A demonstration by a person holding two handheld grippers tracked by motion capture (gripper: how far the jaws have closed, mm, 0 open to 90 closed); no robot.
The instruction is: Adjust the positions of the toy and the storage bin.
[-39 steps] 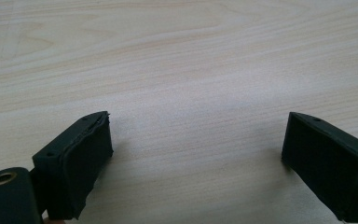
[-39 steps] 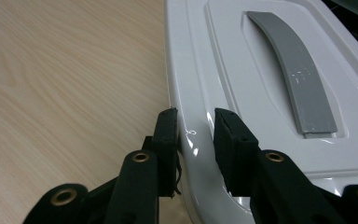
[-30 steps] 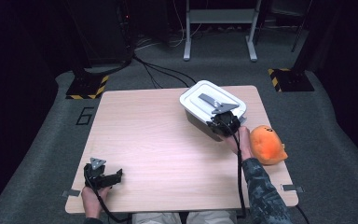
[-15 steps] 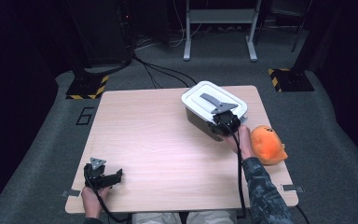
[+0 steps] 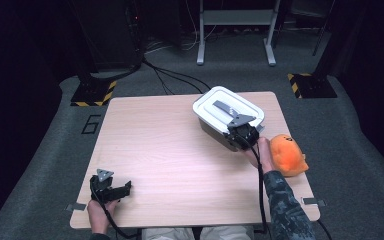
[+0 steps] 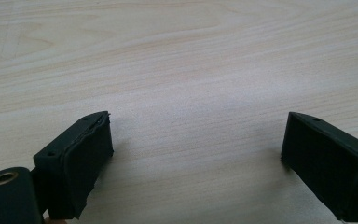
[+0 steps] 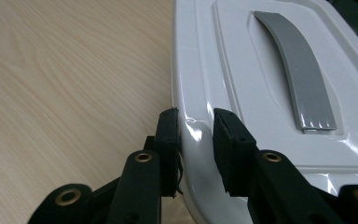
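- I see my right gripper (image 5: 241,134) at the near corner of a white box (image 5: 215,125) that sits on the far right part of the wooden table (image 5: 170,150).
- In the right gripper view, my right gripper (image 7: 195,135) has its two black jaws squeezed close on the rim of the white lid (image 7: 242,70). One jaw is outside the edge and the other is on top of the lid.
- The lid is shiny and has a long grey handle (image 7: 294,70) lying flat down its middle.
- From the high view the lid (image 5: 228,108) sits on top of the box, and the box is turned a bit so one corner points at me.
- An orange soft toy (image 5: 288,154) lies on the table just to the right of my right hand (image 5: 261,152), near the table's right edge. It is close to the box, but I cannot tell if they touch.
- My left gripper (image 5: 111,189) is far away from the box, down by the near left corner of the table, with my left hand (image 5: 99,212) behind it.
- In the left gripper view, my left gripper (image 6: 196,149) has its jaws spread wide apart. There is just bare wood (image 6: 191,70) between them, and they hold nothing.
- The black pads sit very low over the wood, but I cannot tell if they touch it.
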